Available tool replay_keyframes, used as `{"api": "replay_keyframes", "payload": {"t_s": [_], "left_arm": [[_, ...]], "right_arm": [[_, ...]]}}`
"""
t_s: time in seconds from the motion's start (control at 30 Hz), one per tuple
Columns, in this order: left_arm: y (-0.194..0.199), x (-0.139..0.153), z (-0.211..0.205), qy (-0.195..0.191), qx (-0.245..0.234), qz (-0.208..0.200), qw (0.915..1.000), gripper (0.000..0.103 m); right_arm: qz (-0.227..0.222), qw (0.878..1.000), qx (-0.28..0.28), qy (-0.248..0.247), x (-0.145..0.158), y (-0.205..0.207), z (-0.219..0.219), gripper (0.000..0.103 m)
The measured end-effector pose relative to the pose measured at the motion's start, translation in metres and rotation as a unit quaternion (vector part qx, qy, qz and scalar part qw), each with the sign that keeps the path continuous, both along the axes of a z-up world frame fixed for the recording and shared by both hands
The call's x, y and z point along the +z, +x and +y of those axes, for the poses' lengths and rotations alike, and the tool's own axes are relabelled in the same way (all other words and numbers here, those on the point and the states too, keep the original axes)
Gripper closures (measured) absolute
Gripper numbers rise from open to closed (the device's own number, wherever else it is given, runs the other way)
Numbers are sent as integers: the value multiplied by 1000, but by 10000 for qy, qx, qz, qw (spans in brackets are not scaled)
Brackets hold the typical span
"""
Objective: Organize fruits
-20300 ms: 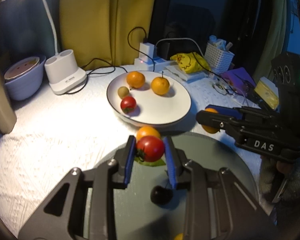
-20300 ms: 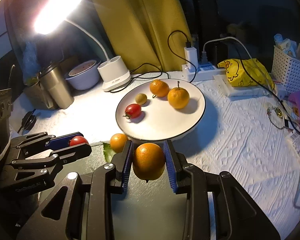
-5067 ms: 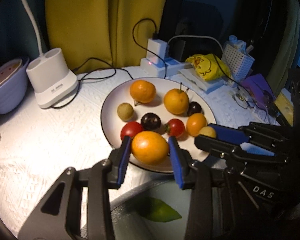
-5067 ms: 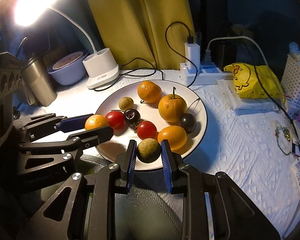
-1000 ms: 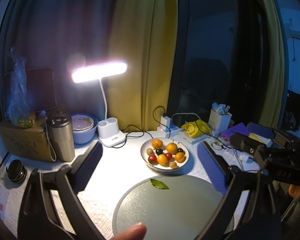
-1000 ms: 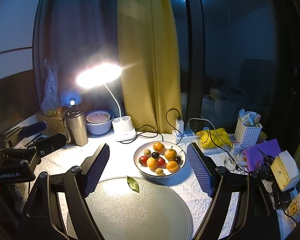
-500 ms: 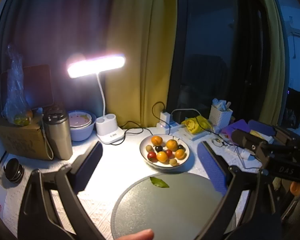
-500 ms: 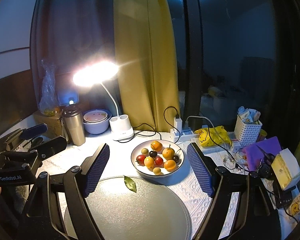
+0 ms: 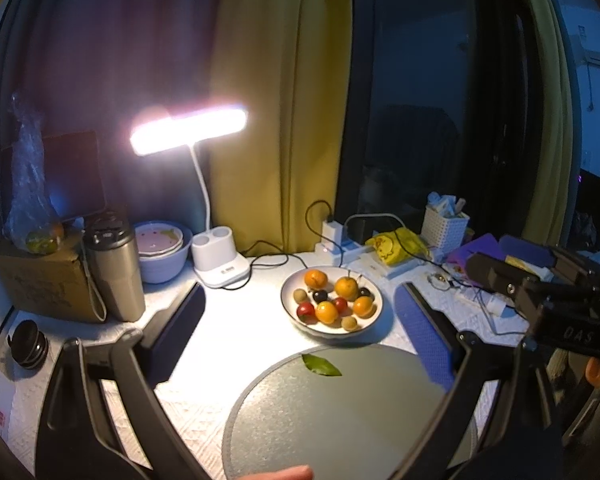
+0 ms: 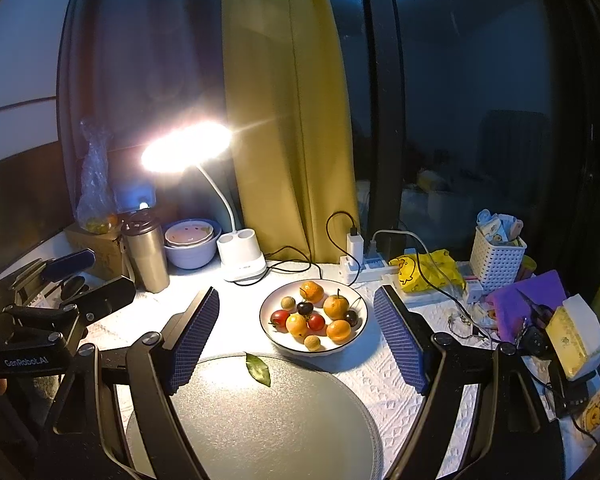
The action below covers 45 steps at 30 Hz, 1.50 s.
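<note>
Both the left gripper (image 9: pixel 300 320) and the right gripper (image 10: pixel 296 328) are wide apart and hold nothing, and the fruits (image 10: pixel 314 320) all sit together on the white plate (image 10: pixel 356 334) on the counter (image 10: pixel 384 380).

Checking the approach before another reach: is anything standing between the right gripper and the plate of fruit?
Nothing visible does. The right gripper, jaws wide open and empty, faces the plate directly; only a flat leaf lies on the grey mat below.
</note>
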<state>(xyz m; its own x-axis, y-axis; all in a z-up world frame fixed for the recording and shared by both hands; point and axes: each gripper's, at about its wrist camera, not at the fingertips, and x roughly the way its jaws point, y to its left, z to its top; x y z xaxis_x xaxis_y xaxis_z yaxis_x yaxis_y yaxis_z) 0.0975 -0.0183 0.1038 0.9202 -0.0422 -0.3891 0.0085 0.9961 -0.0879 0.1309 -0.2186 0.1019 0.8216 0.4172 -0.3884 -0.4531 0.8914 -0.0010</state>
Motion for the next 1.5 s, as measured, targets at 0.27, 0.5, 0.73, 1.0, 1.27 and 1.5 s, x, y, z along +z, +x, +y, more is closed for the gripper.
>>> {"api": "replay_keyframes", "payload": {"t_s": [0.27,0.5,0.73,1.0,1.27,1.5], "left_arm": [[3,0,-1,-8,1,22,10000,7],[9,-2,-2,4,64,83,9999,7],[12,-5,-1,1,63,106,9999,7],[11,-5,-1,9,70,97,9999,7],[16,-6,-1,-41,4,73,10000,7],[25,-8,-1,20,29,147,9999,7]], "right_arm": [[0,10000,5,-4,0,1,-1,21],[21,10000,10,0,-2,3,-1,21],[61,10000,-2,-14,-7,8,-3,21],[90,9999,-70,-27,-11,10,-5,21],[104,9999,-91,-7,-11,12,-8,21],[134,9998,-99,-54,-12,16,-10,21]]}}
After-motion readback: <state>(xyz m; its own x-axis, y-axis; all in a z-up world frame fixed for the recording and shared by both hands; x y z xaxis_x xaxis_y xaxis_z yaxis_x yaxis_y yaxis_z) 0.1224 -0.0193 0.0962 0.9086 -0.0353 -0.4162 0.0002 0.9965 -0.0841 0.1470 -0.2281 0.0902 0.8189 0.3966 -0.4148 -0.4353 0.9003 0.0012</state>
